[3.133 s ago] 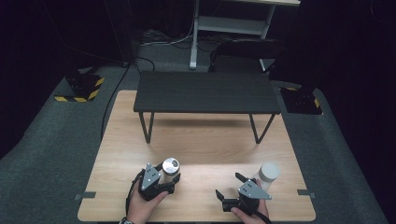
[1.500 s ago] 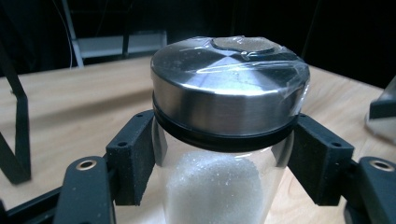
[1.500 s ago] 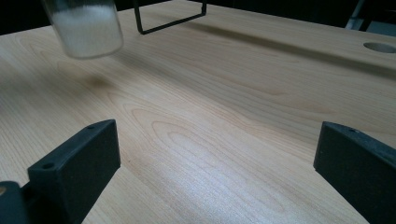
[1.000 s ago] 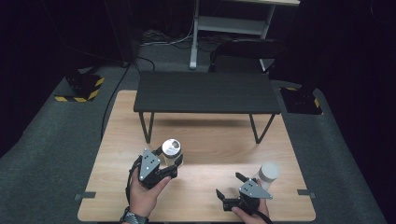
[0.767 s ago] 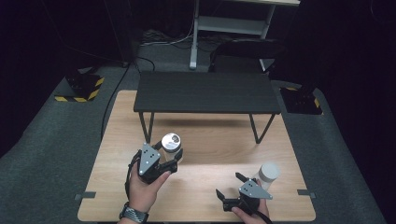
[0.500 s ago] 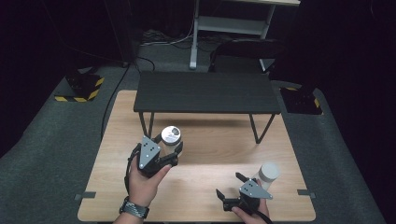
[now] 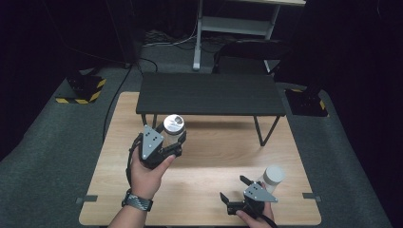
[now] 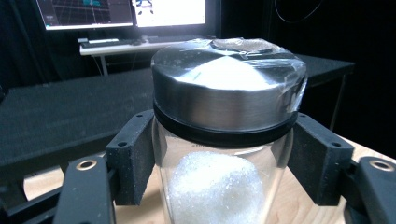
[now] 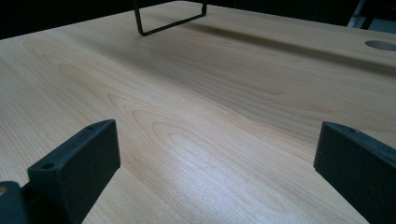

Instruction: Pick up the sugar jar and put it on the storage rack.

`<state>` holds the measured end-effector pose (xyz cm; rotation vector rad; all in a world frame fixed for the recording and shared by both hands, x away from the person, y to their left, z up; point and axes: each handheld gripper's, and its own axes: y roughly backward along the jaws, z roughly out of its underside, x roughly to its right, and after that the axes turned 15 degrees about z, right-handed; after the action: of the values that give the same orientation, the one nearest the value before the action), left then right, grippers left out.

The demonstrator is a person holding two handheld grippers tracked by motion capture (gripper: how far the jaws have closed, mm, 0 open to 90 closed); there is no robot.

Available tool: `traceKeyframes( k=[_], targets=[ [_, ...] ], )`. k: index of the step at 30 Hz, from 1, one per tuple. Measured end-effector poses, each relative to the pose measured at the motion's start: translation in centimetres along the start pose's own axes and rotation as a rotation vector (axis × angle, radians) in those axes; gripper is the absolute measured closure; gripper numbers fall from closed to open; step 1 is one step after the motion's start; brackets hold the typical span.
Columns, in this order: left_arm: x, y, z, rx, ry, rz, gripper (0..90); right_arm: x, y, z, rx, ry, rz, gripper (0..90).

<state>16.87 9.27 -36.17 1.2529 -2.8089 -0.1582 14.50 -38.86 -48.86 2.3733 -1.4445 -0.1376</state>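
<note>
My left gripper (image 7: 172,137) is shut on a glass jar (image 7: 174,125) with a shiny metal lid, held upright above the wooden table (image 7: 214,156) just before the front edge of the black shelf (image 7: 209,92). In the left gripper view both pads press the jar (image 8: 229,93) below its black collar, and white grains fill its lower part. My right gripper (image 7: 233,187) rests open near the table's front right, nothing between its fingers (image 9: 77,158). A second jar with a white lid (image 7: 273,175) stands just right of it.
The black shelf stands on thin wire legs (image 9: 168,18) across the far half of the table. Behind it are a desk with lit monitors (image 8: 121,11) and yellow-black striped bases (image 7: 83,90) on the grey floor.
My left gripper has carried the metal-lidded jar up and away from the person, toward the black shelf. The right gripper and the white-lidded jar have stayed put.
</note>
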Motion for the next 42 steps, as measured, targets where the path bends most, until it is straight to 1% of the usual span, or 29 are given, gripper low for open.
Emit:
traceKeyframes(
  k=[1,8,17,23,26,28,30,42],
  targets=[
    [-0.1,-0.1,-0.2,-0.002,-0.006,-0.002,30.3,0.0,0.0,0.0,0.0,0.0,0.0,0.3],
    [-0.4,-0.9,-1.3,0.019,0.008,-0.016,30.3,0.0,0.0,0.0,0.002,-0.002,-0.001,0.2],
    [-0.7,-1.8,-2.6,0.032,0.002,-0.025,30.3,0.1,0.0,0.1,0.002,-0.008,-0.004,0.2],
    [-1.1,-2.4,-3.4,0.036,-0.006,-0.041,30.3,0.2,0.0,0.1,0.002,-0.011,-0.004,0.2],
    [-1.3,-2.7,-3.7,0.044,-0.001,-0.048,30.3,0.2,0.0,0.1,0.003,-0.011,-0.004,0.2],
    [-1.4,-3.0,-3.9,0.043,-0.004,-0.058,30.3,0.2,0.0,0.1,0.003,-0.013,-0.004,0.2],
    [-1.6,-3.3,-4.0,0.047,0.0,-0.061,30.3,0.2,0.0,0.1,0.004,-0.015,-0.004,0.2],
    [-2.6,-5.5,-5.2,0.044,-0.013,-0.094,30.3,0.4,0.0,0.2,0.006,-0.022,-0.009,0.2]
  ],
)
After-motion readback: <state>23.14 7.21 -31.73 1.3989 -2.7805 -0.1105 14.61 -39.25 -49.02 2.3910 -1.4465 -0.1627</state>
